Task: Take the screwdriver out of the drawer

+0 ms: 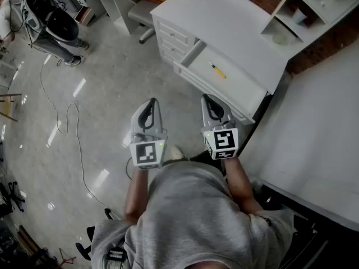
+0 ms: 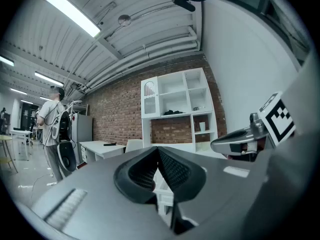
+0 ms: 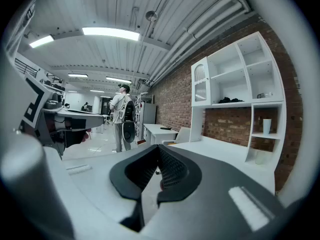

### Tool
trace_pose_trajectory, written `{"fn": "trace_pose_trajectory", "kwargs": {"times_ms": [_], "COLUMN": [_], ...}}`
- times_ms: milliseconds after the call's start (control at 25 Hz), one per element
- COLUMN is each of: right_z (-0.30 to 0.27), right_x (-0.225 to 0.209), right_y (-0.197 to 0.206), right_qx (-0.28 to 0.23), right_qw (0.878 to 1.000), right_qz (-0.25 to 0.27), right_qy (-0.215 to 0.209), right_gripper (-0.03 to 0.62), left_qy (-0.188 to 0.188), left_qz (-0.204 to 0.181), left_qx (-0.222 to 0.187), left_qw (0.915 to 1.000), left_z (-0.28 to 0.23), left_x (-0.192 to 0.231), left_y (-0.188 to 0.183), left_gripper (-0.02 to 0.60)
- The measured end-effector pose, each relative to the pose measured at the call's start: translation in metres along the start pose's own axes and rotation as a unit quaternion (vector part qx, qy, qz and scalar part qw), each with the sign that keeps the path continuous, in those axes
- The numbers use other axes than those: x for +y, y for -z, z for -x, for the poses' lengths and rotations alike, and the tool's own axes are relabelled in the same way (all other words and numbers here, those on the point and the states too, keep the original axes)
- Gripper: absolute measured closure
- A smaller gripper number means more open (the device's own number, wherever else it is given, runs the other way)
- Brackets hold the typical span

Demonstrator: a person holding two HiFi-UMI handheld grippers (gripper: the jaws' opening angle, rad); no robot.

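A yellow-handled screwdriver (image 1: 219, 70) lies in the open top drawer (image 1: 235, 88) of a white desk (image 1: 224, 21). Both grippers are held side by side in front of the person, short of the drawer's front edge and pointing toward it. My left gripper (image 1: 150, 103) is over the floor with its jaws together and nothing between them, its tips (image 2: 158, 151) meeting. My right gripper (image 1: 209, 100) is nearer the drawer, also shut and empty, its tips (image 3: 159, 151) touching. Neither gripper view shows the screwdriver.
A stack of closed drawers (image 1: 171, 38) sits left of the open one. A white shelf unit (image 1: 303, 7) stands behind the desk, a white table (image 1: 325, 122) at right. A chair (image 1: 148, 1), a person with a backpack (image 1: 56, 27) and a floor cable (image 1: 73, 128) lie left.
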State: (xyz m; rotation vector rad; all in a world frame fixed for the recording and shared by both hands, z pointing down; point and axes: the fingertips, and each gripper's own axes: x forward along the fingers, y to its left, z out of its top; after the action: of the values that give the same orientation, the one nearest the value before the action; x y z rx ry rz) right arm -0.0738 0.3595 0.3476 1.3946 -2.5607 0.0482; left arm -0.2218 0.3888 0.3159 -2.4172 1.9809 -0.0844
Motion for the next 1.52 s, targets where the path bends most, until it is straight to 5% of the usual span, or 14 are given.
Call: {"fn": "trace_pose_trajectory", "kwargs": {"times_ms": [680,1160,1520], "right_z": [-0.047,-0.136,-0.205], "right_x": [-0.043,-0.152,-0.237], "right_y": [0.021,0.034,0.091], "right_qx": [0.031,0.064,0.132], "right_qw": [0.999,0.997,0.990], "right_qz": [-0.012,-0.028,-0.045], "right_qy": [0.025,0.021,0.012], "right_gripper": [0.591,0.591,0.591], "left_qy": [0.033,0.051,0.067], "left_qz": [0.006,0.001,0.026], "left_qx": [0.018,0.062,0.114], "left_qw": [0.9993,0.9968,0.9909], "left_z": [-0.065,-0.207,-0.318], "left_x": [-0.002,-0.028,-0.056], "left_y": [0.015,0.033,0.079], "left_gripper": [0.569,0.569,0.569]}}
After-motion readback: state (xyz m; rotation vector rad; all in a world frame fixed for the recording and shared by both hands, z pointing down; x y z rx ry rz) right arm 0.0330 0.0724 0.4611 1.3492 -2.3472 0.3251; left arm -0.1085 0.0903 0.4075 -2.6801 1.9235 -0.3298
